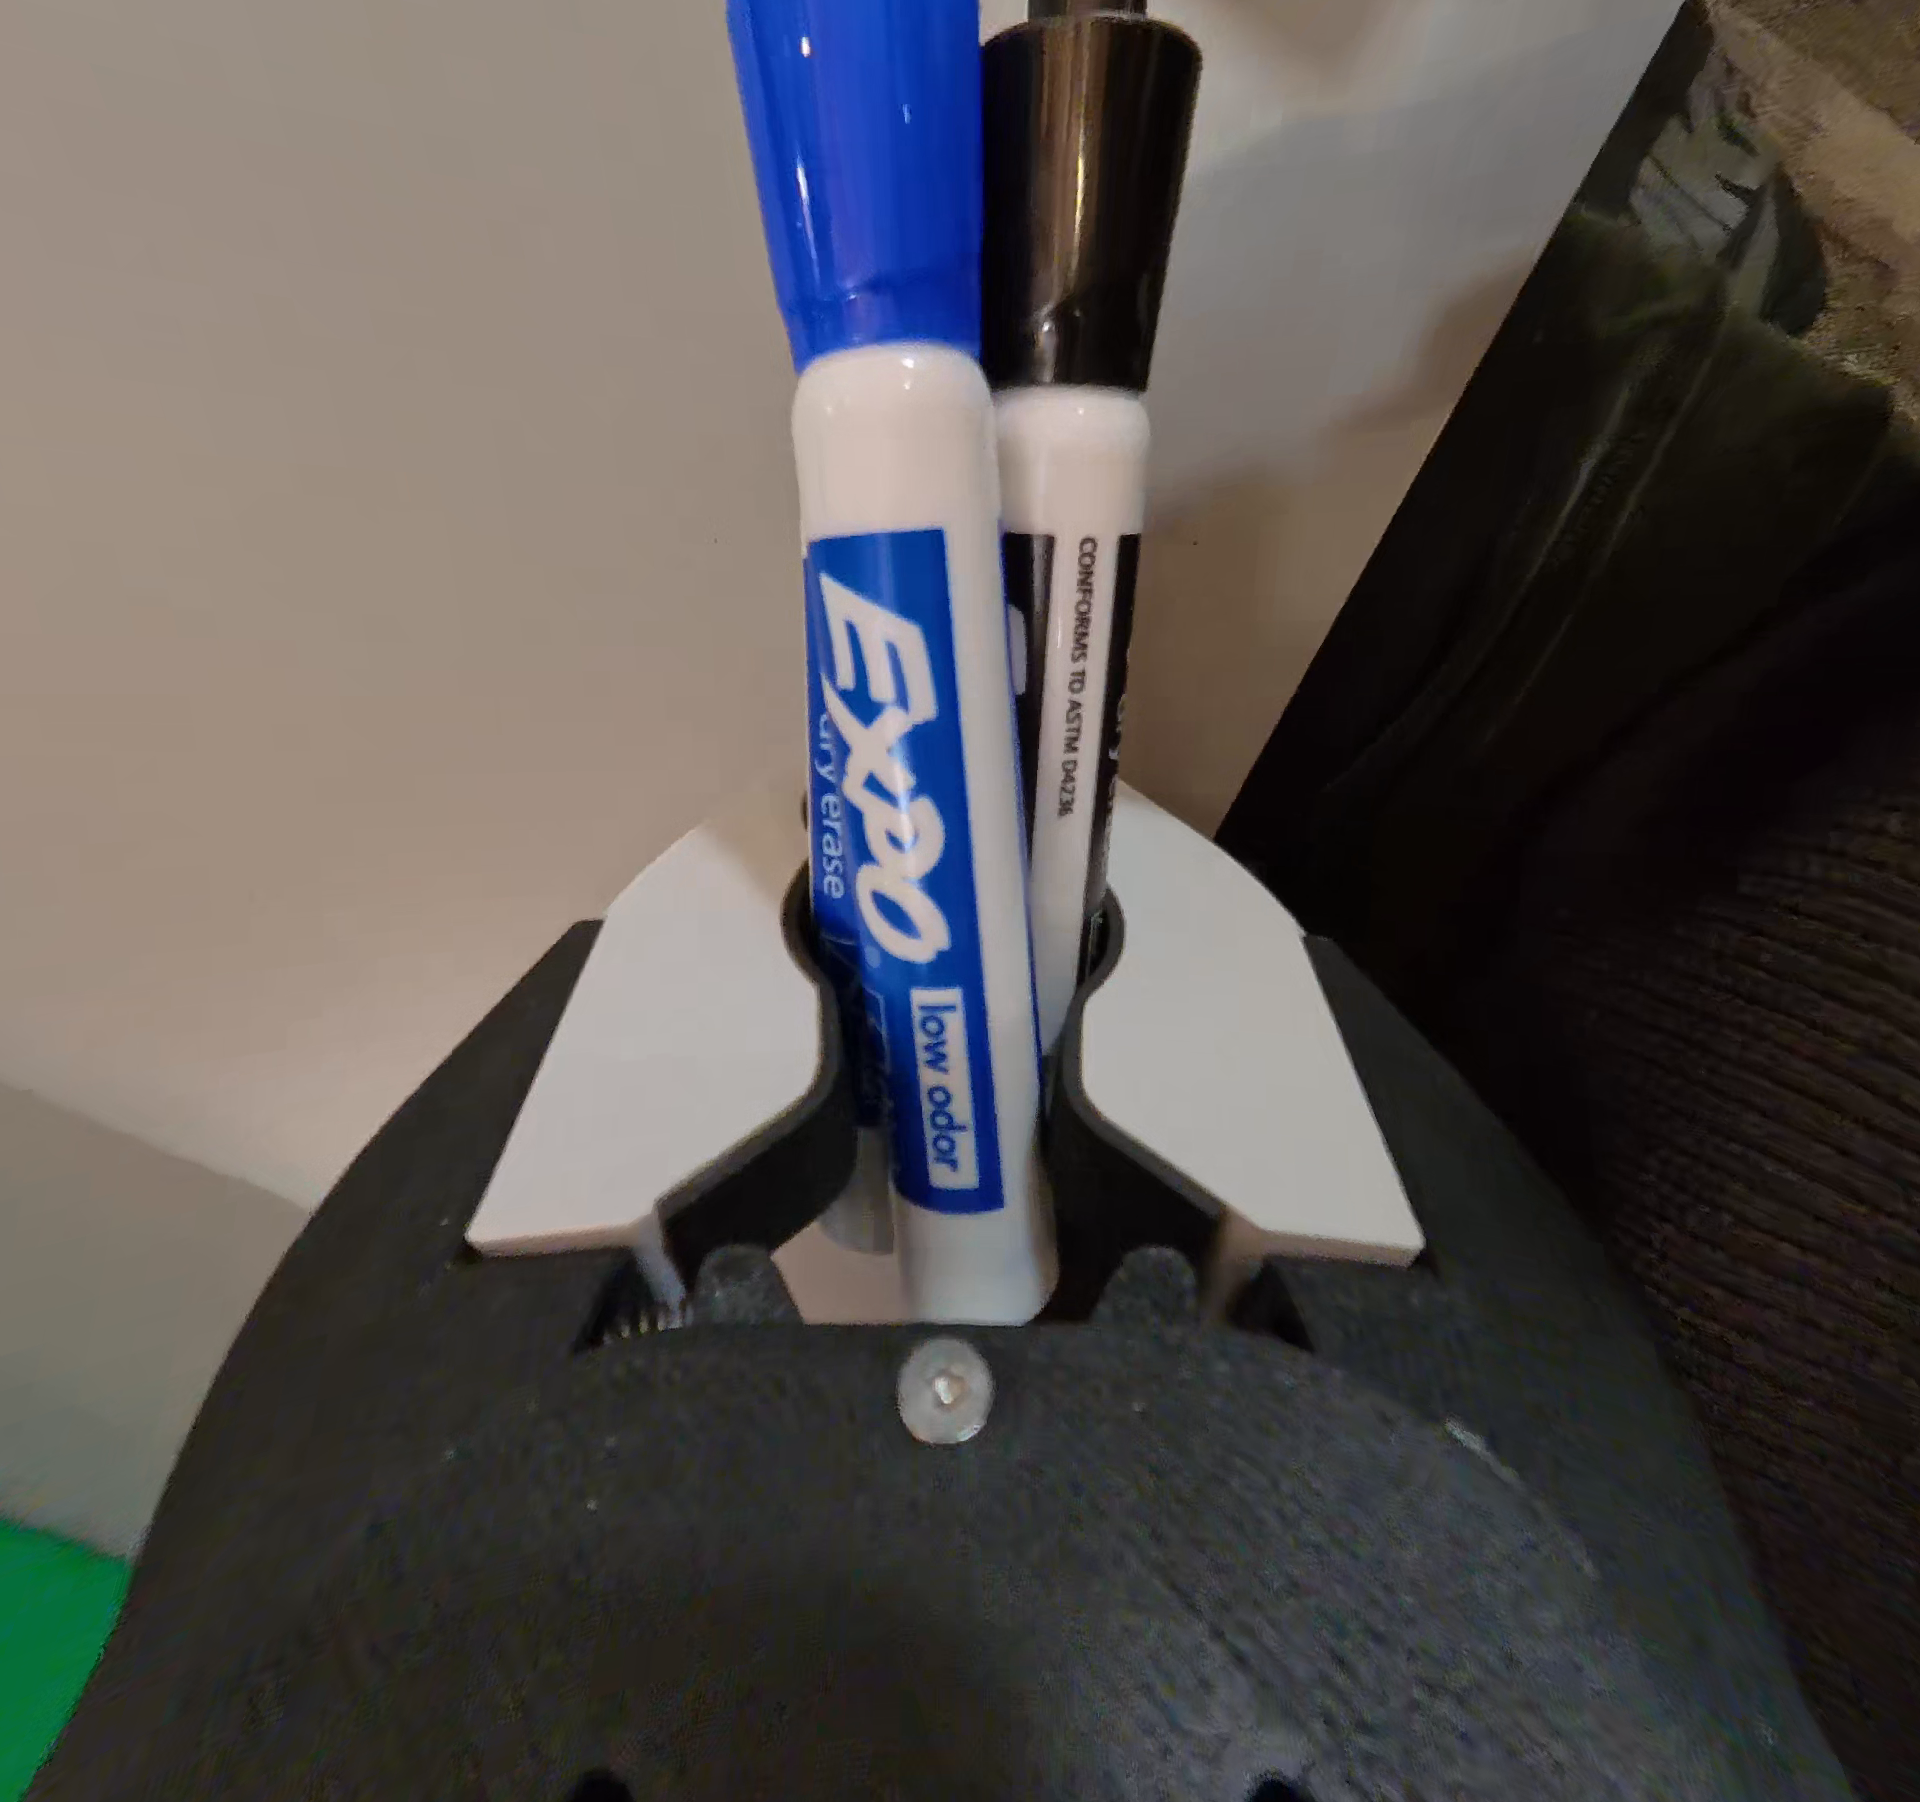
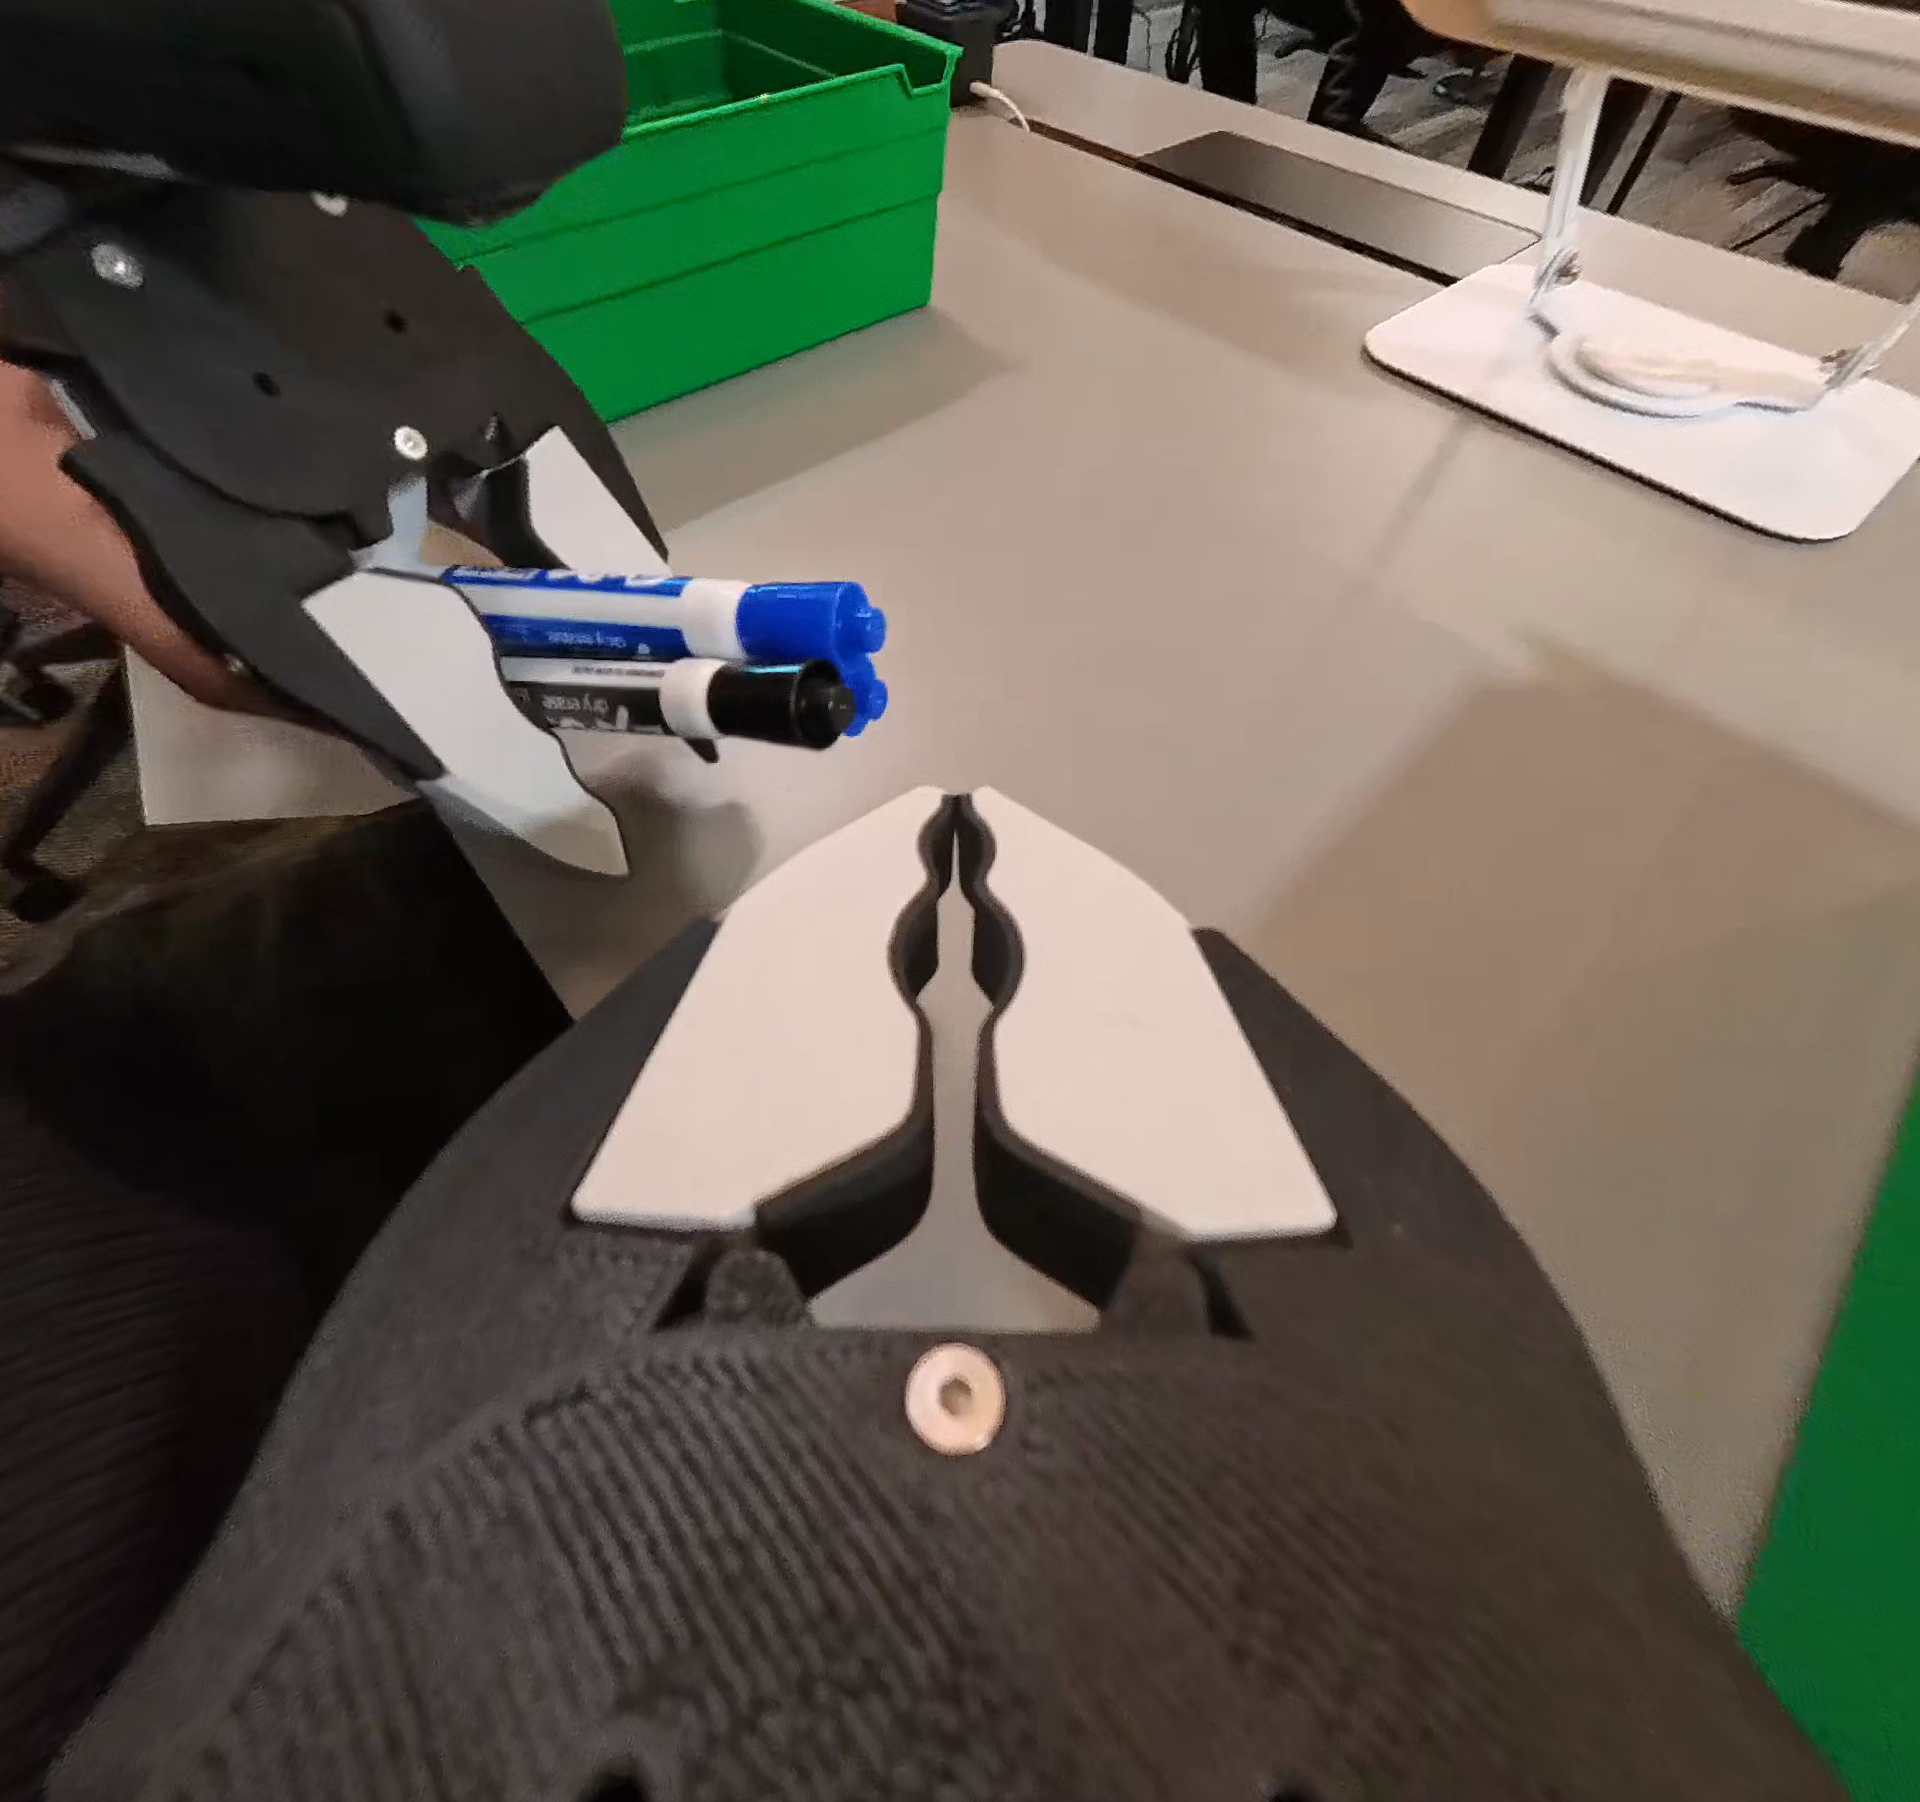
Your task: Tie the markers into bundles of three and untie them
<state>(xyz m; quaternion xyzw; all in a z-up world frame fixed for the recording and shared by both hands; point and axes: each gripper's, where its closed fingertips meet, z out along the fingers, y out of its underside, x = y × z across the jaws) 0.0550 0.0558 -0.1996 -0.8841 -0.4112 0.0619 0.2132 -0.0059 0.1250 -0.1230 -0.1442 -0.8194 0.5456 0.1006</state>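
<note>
We are clamping 3 dry-erase markers, 2 blue markers [image 2: 727,612] and a black marker [image 2: 727,703], in the left tool [image 2: 582,703], held above the surface [image 2: 1195,557]; keeping them parallel prevents slipping. Our right tool [image 2: 958,802] is hovering closed, empty, just beside them.

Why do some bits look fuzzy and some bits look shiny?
Left wrist view: the blue marker and black marker look sharp, with glare streaks on their caps; the gripper body below is blurred. Right wrist view: the table edges curve from the wide lens, and the near gripper body is smeared.
</note>
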